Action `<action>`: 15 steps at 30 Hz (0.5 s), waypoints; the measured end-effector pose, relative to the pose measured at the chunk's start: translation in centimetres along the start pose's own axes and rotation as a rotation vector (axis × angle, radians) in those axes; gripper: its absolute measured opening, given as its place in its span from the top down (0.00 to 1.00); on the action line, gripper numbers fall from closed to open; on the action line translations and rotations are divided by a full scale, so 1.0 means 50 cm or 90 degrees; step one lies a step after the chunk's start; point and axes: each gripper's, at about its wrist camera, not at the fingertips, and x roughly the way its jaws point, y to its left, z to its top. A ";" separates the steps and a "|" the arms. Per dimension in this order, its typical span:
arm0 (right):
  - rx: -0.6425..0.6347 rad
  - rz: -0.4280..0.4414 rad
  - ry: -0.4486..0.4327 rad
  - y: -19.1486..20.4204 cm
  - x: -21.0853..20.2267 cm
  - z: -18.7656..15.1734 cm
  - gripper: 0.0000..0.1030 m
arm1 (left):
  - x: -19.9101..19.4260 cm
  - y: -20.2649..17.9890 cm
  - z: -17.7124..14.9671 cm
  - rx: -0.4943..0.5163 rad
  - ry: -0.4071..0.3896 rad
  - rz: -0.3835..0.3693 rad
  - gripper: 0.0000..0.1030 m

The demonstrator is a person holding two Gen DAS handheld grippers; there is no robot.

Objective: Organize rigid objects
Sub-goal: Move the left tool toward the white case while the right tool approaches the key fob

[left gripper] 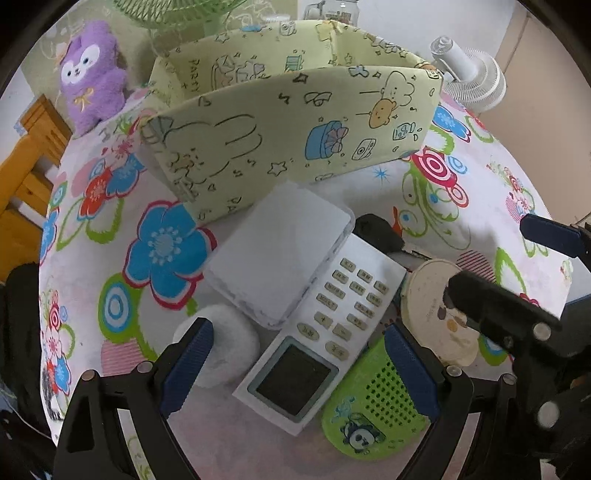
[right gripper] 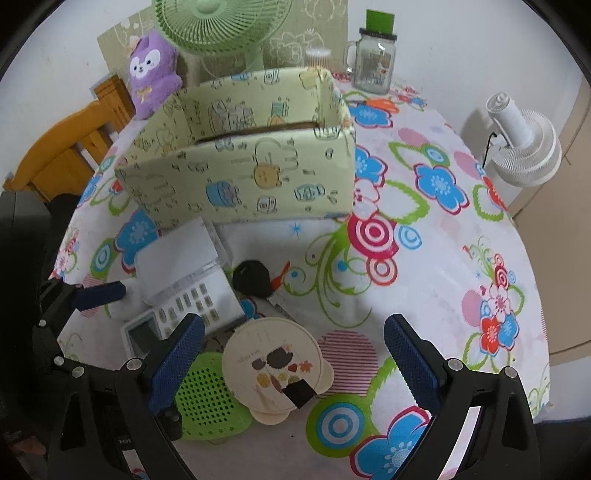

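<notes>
A pale green cartoon-print storage box (left gripper: 288,122) (right gripper: 240,173) stands open at the back of the flowered table. In front of it several items lie in a cluster. My left gripper (left gripper: 299,365) hangs open over a white remote control (left gripper: 317,332) (right gripper: 184,317), its pads apart from it. Beside the remote lie a clear plastic case (left gripper: 280,251) (right gripper: 181,254), a white fluffy puff (left gripper: 225,343) and a green perforated piece (left gripper: 376,402) (right gripper: 210,395). My right gripper (right gripper: 293,365) is open above a cream round compact (right gripper: 273,362) (left gripper: 439,314). A black object (right gripper: 253,278) lies behind.
A purple plush (right gripper: 151,70), a green fan (right gripper: 218,22) and a glass jar mug (right gripper: 373,59) stand behind the box. A white fan (right gripper: 524,147) is off the table's right edge, a wooden chair (right gripper: 66,147) at the left. Bare flowered cloth (right gripper: 443,258) spreads to the right.
</notes>
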 end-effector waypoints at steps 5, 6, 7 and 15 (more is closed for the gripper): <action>0.009 0.005 0.015 -0.004 0.018 -0.005 0.04 | 0.010 -0.016 0.005 0.022 -0.007 0.019 0.07; 0.010 0.005 0.017 -0.005 0.021 -0.006 0.04 | 0.011 -0.017 0.006 0.025 -0.008 0.022 0.07; 0.010 0.005 0.018 -0.005 0.023 -0.006 0.04 | 0.012 -0.017 0.007 0.027 -0.009 0.024 0.07; 0.020 0.010 0.020 -0.012 0.034 0.004 0.04 | 0.023 -0.013 0.033 0.038 -0.006 0.016 0.05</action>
